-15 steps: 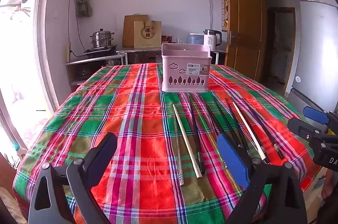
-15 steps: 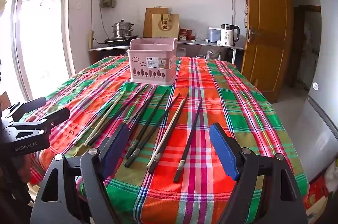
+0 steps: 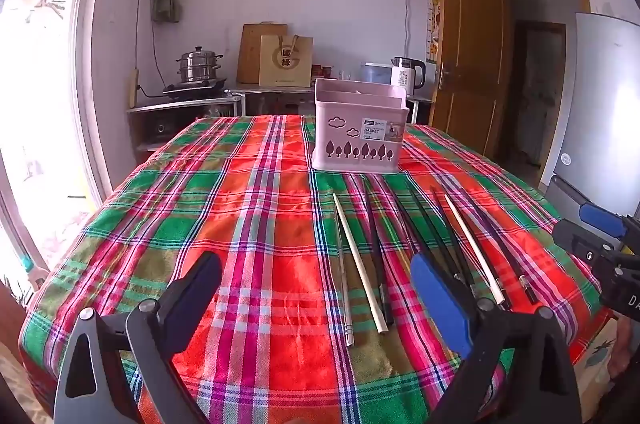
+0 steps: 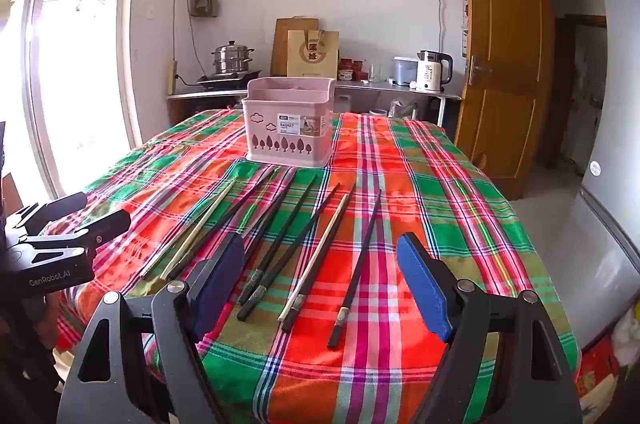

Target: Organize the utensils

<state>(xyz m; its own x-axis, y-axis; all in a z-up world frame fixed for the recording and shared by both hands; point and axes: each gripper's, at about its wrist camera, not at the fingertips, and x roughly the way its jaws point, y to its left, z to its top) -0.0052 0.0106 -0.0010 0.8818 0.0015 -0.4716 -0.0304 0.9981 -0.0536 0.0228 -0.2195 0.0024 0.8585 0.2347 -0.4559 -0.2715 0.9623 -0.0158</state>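
A pink utensil basket (image 3: pixel 358 128) (image 4: pixel 289 122) stands upright on the plaid tablecloth, beyond a row of loose chopsticks. Several black chopsticks (image 4: pixel 354 266) and pale ones (image 3: pixel 359 260) (image 4: pixel 316 256) lie side by side, pointing toward the basket. My left gripper (image 3: pixel 316 298) hovers open above the near edge, left of most chopsticks, with nothing between its fingers. My right gripper (image 4: pixel 320 282) is open above the near ends of the black chopsticks, touching none. Each gripper shows at the edge of the other's view.
The table (image 3: pixel 248 224) wears a red and green plaid cloth. Behind it a counter holds a steamer pot (image 3: pixel 199 64), a paper bag (image 3: pixel 285 61) and a kettle (image 4: pixel 432 71). A wooden door (image 4: pixel 502 64) and a grey fridge (image 3: pixel 600 112) stand to the right.
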